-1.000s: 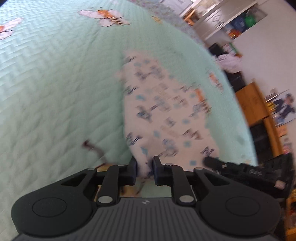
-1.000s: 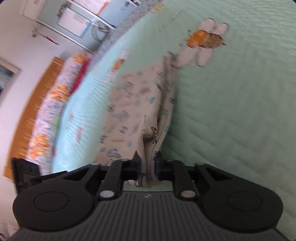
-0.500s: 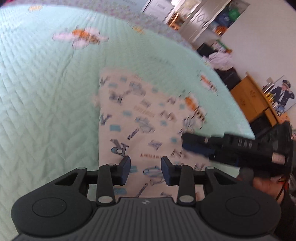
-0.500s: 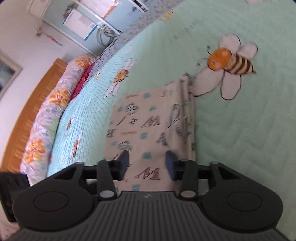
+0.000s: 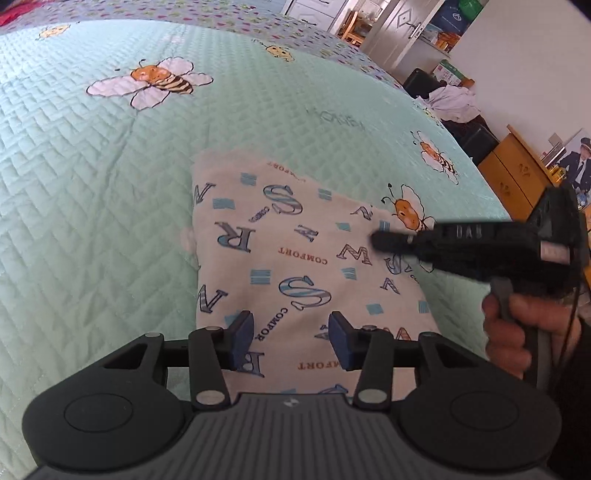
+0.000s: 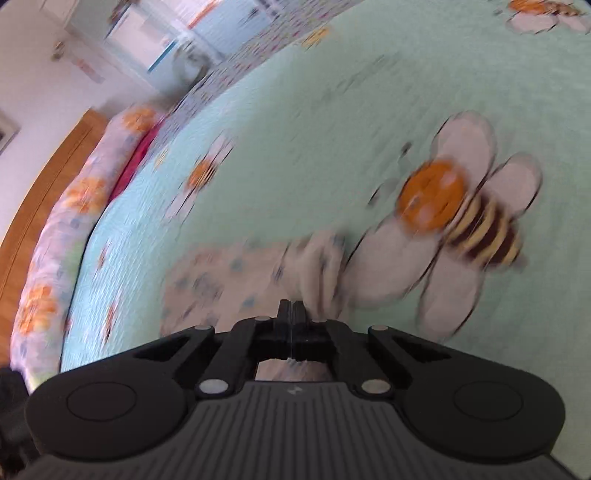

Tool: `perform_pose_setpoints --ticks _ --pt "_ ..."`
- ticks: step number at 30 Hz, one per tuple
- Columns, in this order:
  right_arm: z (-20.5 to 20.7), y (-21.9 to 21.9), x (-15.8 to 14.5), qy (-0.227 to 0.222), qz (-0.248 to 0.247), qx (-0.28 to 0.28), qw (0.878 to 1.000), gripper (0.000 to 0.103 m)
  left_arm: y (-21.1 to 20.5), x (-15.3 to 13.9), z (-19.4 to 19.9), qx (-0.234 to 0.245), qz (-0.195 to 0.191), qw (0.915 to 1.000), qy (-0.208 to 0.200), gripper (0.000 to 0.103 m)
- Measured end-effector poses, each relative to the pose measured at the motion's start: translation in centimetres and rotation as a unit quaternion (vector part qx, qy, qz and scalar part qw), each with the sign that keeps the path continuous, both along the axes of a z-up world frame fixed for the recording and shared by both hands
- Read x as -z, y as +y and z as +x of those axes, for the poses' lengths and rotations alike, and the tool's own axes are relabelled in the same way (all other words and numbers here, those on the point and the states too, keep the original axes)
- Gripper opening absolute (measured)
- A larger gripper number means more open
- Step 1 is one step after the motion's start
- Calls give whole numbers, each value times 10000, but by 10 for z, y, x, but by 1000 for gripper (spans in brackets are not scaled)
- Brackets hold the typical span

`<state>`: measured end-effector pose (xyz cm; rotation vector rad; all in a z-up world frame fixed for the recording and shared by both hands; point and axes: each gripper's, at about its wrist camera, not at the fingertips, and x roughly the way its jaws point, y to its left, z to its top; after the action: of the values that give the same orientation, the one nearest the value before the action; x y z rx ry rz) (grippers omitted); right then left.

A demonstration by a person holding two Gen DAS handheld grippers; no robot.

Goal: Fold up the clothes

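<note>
Left tool: my jaws are wide apart, nothing held. It hangs over the near edge of the folded white garment with blue letters and red COMFORT print; whether the blue pads touch the fabric, I can't tell.

Garment lies flat on the mint-green quilted bedspread with bee motifs, folded into a rough rectangle with a straight left edge. One printed bee sits just past its far right corner.

Right tool: my jaws are fully together. Blurred frame, so I can't tell if any cloth is pinched between them. In the left view the right tool reaches in from the right over the garment's right side, with my right hand on its grip.

From the right wrist view, the garment lies just ahead of the closed tips, with a bunched fold at its right edge next to a large orange-and-black striped bee on the bedspread.

Farther out: floral pillows along the wooden headboard in the right view; in the left view, an orange wooden cabinet and a grey door beyond the bed.
</note>
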<state>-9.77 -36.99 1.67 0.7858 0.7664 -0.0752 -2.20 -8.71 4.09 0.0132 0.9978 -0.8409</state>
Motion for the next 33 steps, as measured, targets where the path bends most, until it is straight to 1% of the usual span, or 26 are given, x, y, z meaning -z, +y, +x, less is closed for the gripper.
perform_pose_setpoints --ticks 1,3,4,5,6,7,9,10,12,14,15,17,19,22,24,25,28,33 --pt "0 -3 -8 -106 18 64 9999 6 -3 -3 0 47 46 9999 -96 49" --pt "-2 5 -28 -457 -10 -210 9987 6 -9 -10 3 102 113 9996 -225 49" --pt "-3 14 -33 -511 -11 -387 9979 7 -13 -10 8 92 185 9995 -237 49" --pt "-3 22 -34 -458 -14 -510 9976 9 -17 -9 12 73 283 9993 -245 49" --pt "-2 28 -31 -325 -20 -588 9977 16 -21 -8 17 54 381 9989 -253 50" --pt "1 31 -26 -186 -45 -628 9978 17 -26 -6 23 36 509 9984 -248 50" --pt "13 28 -13 126 -180 -525 9984 16 -32 -1 31 21 620 9978 -214 50" --pt "18 19 -7 206 -133 -430 9988 8 -35 -1 33 30 665 9975 -236 50" --pt "26 0 -1 179 119 -204 9996 2 -41 -1 34 53 769 9964 -342 50" --pt "30 -10 -10 88 -49 18 9999 8 -46 -4 33 71 861 9950 -507 50" --pt "30 -11 -17 35 -166 50 9998 12 -48 -4 33 74 878 9945 -561 50" --pt "27 -5 -28 -157 -154 -118 9997 15 -50 -5 34 76 882 9940 -644 50" --pt "27 10 -29 -164 -147 -416 9989 24 -54 -3 38 85 918 9935 -671 50" --pt "33 26 -16 64 -200 -719 9972 24 -59 1 42 98 970 9930 -668 51" --pt "38 24 -8 159 -305 -694 9970 22 -60 2 43 112 981 9928 -683 51" --pt "40 18 -6 132 -232 -606 9978 22 -60 2 44 116 978 9928 -681 51" --pt "46 4 -7 58 -75 -431 9990 21 -61 3 47 116 960 9931 -662 51" --pt "54 7 -15 63 -372 -427 9984 22 -63 4 49 105 948 9931 -677 52"
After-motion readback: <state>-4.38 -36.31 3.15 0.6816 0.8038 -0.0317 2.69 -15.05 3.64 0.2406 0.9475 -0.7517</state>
